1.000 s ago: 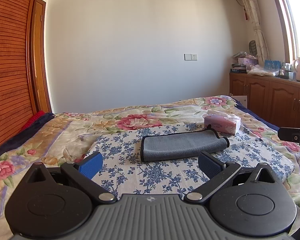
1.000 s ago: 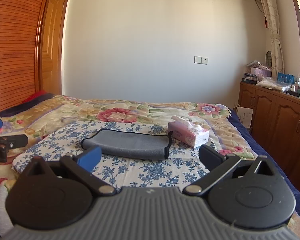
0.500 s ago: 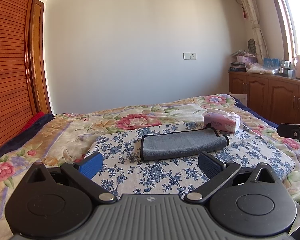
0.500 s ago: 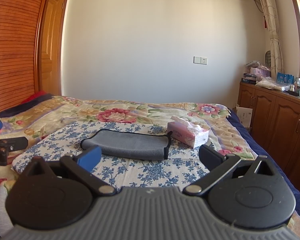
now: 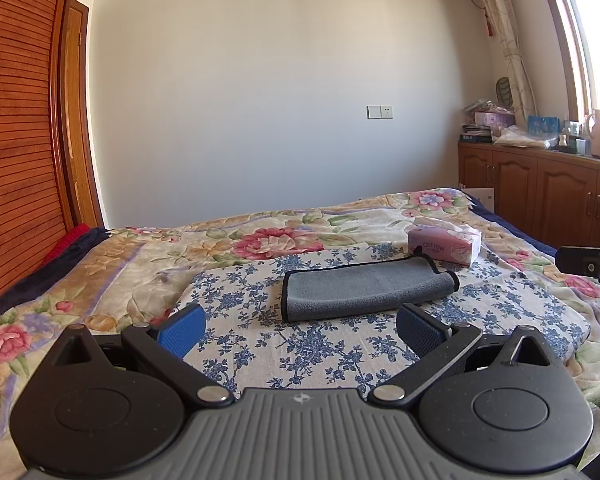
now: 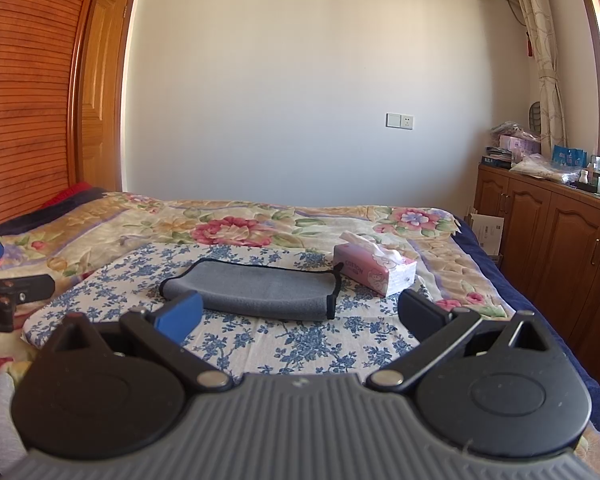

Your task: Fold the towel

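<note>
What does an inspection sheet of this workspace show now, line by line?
Surface: bed with a floral quilt; a blue-flowered cloth lies on top.
Job's things: grey towel, folded, lying on the blue-flowered cloth.
Clutter: pink tissue box just beyond the towel's right end.
Grippers: left gripper and right gripper both open, holding nothing, short of the towel.
Cables: nothing seen.
Surroundings: wooden cabinets with items on top, wall switch, curtain.

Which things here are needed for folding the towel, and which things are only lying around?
For the job:
- grey towel, lying folded on the blue-flowered cloth
- left gripper, open
- right gripper, open

Only lying around:
- pink tissue box, right of the towel
- floral bedspread
- items on the wooden cabinet
</note>
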The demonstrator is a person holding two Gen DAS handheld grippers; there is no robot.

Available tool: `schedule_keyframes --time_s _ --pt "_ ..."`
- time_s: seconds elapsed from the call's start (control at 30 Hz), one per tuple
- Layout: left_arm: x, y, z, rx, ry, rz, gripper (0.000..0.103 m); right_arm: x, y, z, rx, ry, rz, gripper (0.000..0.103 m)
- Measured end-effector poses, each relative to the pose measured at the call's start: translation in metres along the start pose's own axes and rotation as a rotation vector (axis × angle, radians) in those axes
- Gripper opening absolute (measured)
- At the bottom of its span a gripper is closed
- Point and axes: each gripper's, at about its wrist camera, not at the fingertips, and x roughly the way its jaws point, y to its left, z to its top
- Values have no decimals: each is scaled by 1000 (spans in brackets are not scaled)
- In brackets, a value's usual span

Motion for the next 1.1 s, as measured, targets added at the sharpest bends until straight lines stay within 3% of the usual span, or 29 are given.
schedule_keyframes --time_s 1.1 --pt "1 1 -2 4 1 3 103 -1 -2 0 2 -3 -3 103"
